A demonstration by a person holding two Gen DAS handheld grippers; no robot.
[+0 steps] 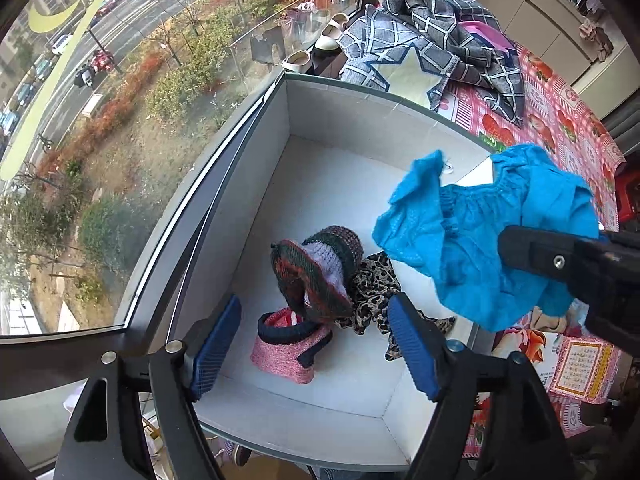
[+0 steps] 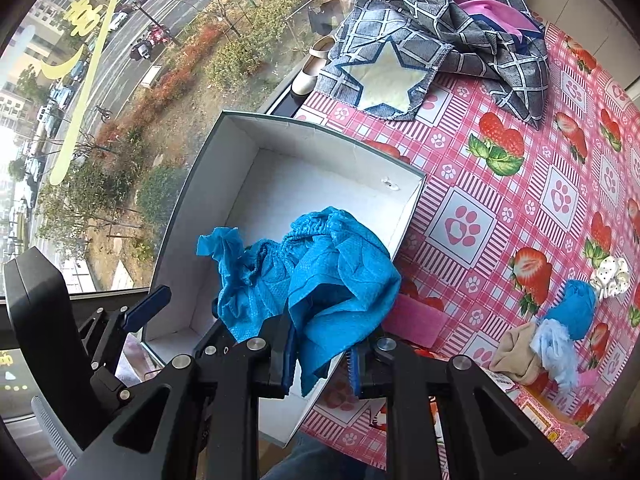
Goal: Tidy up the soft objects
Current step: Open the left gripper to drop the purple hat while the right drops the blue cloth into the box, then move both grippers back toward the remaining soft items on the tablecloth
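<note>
right tool (image 2: 320,364) is clenched on a blue cloth (image 2: 320,276), which hangs bunched over the near right rim of the box (image 2: 320,128). left tool (image 1: 316,344) hovers above the box with its jaws spread wide and nothing between them. down in the box (image 1: 332,188) lie a red-and-green knit piece (image 1: 316,268), a pink knit piece (image 1: 288,348) and a leopard cloth (image 1: 374,292), all touching near one corner. on the surface (image 2: 500,184) to the right sit a second blue cloth (image 2: 572,314), a beige cloth (image 2: 516,354) and a white scrunchie (image 2: 610,278), near each other. a grey checked cloth (image 2: 436,36) lies heaped beyond the box.
</note>
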